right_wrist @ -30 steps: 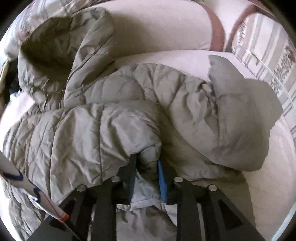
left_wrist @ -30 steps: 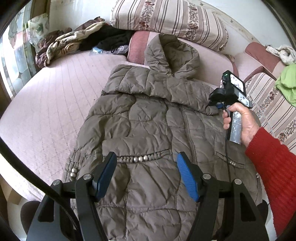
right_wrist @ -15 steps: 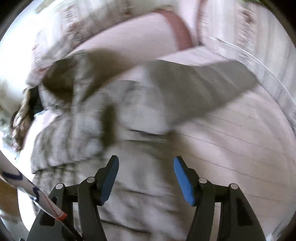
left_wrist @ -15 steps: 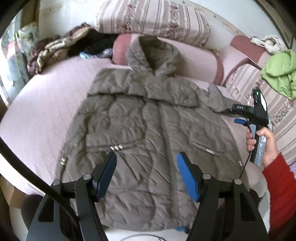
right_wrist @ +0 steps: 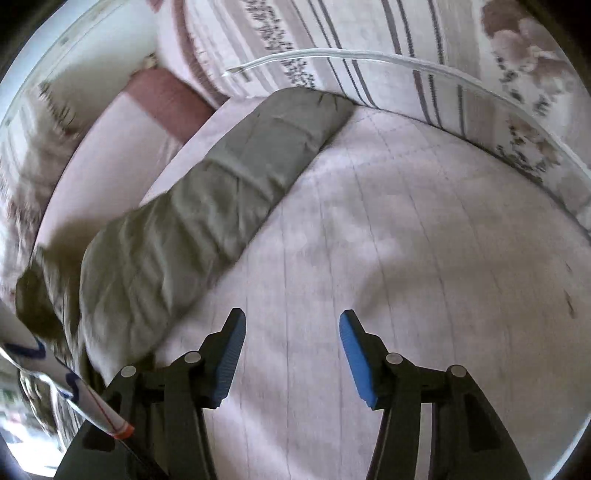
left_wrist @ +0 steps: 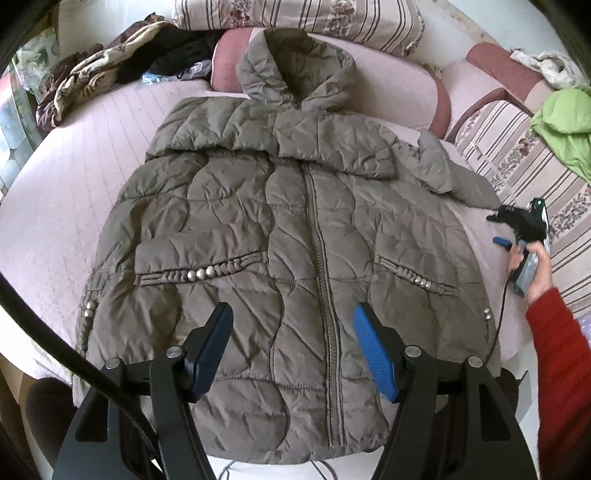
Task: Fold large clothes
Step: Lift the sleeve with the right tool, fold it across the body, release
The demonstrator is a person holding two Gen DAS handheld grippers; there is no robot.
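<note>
An olive-brown padded hooded jacket (left_wrist: 288, 229) lies front up and zipped on the pink bed (left_wrist: 74, 155), hood toward the pillows. Its right sleeve (right_wrist: 207, 206) stretches out flat across the bed toward the striped cushion. My left gripper (left_wrist: 291, 343) is open and empty, hovering above the jacket's lower front near the zip. My right gripper (right_wrist: 291, 354) is open and empty over bare bed cover, to the right of the sleeve; it also shows in the left wrist view (left_wrist: 517, 225), held by a hand in a red sleeve.
Striped floral pillows (left_wrist: 303, 18) line the back. A striped cushion (left_wrist: 517, 147) with a green garment (left_wrist: 565, 125) is at the right. A heap of clothes (left_wrist: 92, 74) lies at the back left. A clear tube (right_wrist: 369, 59) runs along the cushion.
My right gripper let go of the jacket sleeve, opened, and moved out to the right; the sleeve now lies spread flat. My left gripper drew back, showing the whole jacket.
</note>
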